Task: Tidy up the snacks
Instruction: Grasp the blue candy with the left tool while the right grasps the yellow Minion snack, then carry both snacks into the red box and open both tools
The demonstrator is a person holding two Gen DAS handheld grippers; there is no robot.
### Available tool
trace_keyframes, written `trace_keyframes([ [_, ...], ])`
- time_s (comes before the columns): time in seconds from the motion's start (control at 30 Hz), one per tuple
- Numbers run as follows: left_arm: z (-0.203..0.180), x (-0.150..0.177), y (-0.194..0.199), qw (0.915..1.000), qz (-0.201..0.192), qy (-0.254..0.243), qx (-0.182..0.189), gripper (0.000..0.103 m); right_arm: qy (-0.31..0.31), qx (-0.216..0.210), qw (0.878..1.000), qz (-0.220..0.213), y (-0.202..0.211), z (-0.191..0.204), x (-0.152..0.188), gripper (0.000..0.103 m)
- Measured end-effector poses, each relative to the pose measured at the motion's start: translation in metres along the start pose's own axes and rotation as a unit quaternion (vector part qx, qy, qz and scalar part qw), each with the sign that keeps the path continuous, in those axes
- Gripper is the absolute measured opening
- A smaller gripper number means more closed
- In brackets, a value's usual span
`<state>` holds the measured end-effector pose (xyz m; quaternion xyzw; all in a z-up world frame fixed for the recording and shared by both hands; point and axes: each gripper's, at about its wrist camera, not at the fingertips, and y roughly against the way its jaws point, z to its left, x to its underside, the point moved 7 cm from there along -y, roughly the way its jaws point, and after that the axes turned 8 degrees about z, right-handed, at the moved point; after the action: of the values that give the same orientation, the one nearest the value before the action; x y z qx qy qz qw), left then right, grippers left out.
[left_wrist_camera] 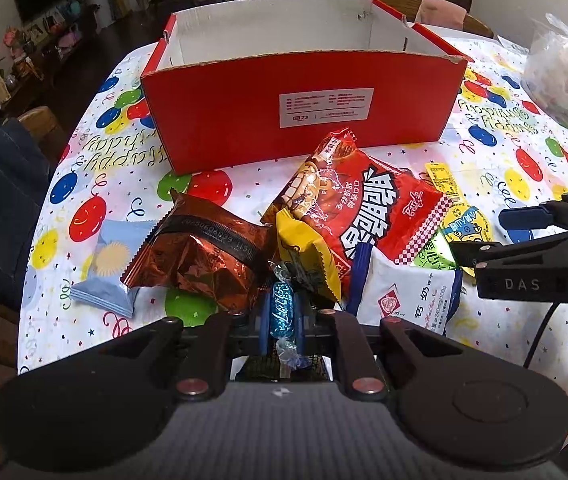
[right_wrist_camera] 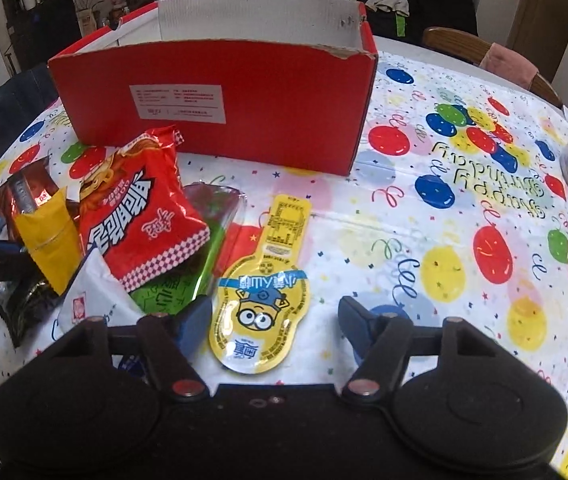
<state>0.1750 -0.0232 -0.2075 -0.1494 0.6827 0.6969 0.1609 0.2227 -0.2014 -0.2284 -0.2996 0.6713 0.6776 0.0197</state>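
Near the table's front edge, left gripper (left_wrist_camera: 282, 322) fingers are clamped on a blue wrapped candy (left_wrist_camera: 281, 306): light, crinkly, slippery; mid-body hold suits. Right gripper (right_wrist_camera: 273, 322) fingers stand apart around a flat yellow packet (right_wrist_camera: 261, 304), stiff-rimmed, not pressing it. Red box (left_wrist_camera: 300, 120) stands behind.

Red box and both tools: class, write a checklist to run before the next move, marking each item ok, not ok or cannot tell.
1. Left tool shut on blue candy: ok.
2. Red box open on top: ok.
3. Box floor free for snacks: cannot tell, hidden by the front wall.
4. Yellow minion pouch between the open right tool fingers: ok.
5. Right tool's pads pressing the pouch: not ok.
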Motion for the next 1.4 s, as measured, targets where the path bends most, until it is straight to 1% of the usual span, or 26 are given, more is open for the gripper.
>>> trace_keyframes([
  [0.03,0.000,0.000,0.000,1.0000,0.001,0.002,0.001,0.012,-0.005,-0.003,1.000,0.001,0.000,-0.001,-0.001,0.064],
  [0.13,0.001,0.000,0.000,1.0000,0.002,0.005,0.001,0.012,-0.004,-0.003,1.000,0.007,-0.004,-0.001,-0.001,0.062],
  [0.17,0.000,0.000,0.000,1.0000,0.002,0.005,0.002,0.012,0.001,-0.001,1.000,0.010,-0.005,0.001,0.000,0.057],
  [0.2,0.000,0.000,0.001,1.0000,0.003,0.006,0.002,0.012,0.007,0.001,1.000,0.012,-0.006,0.002,0.001,0.056],
  [0.33,0.001,0.001,0.002,0.9999,0.004,0.013,0.008,0.012,0.014,0.004,1.000,0.005,-0.003,0.005,0.001,0.044],
  [0.57,0.006,0.003,0.007,0.9993,0.007,0.029,0.021,0.012,-0.001,0.006,1.000,-0.006,0.010,-0.003,0.004,0.043],
  [0.87,0.014,0.004,0.025,0.9972,0.001,0.055,0.050,0.012,-0.027,-0.010,0.999,-0.035,0.048,-0.004,0.005,0.043],
  [1.07,0.021,0.000,0.042,0.9965,-0.010,0.064,0.054,0.012,-0.032,-0.019,0.998,-0.054,0.075,0.003,0.000,0.043],
  [1.23,0.025,-0.011,0.061,0.9951,-0.031,0.071,0.062,0.012,-0.029,-0.025,0.997,-0.071,0.095,0.010,-0.010,0.043],
  [1.4,0.028,-0.031,0.077,0.9935,-0.045,0.075,0.072,0.012,-0.025,-0.035,0.995,-0.085,0.112,0.014,-0.029,0.043],
])
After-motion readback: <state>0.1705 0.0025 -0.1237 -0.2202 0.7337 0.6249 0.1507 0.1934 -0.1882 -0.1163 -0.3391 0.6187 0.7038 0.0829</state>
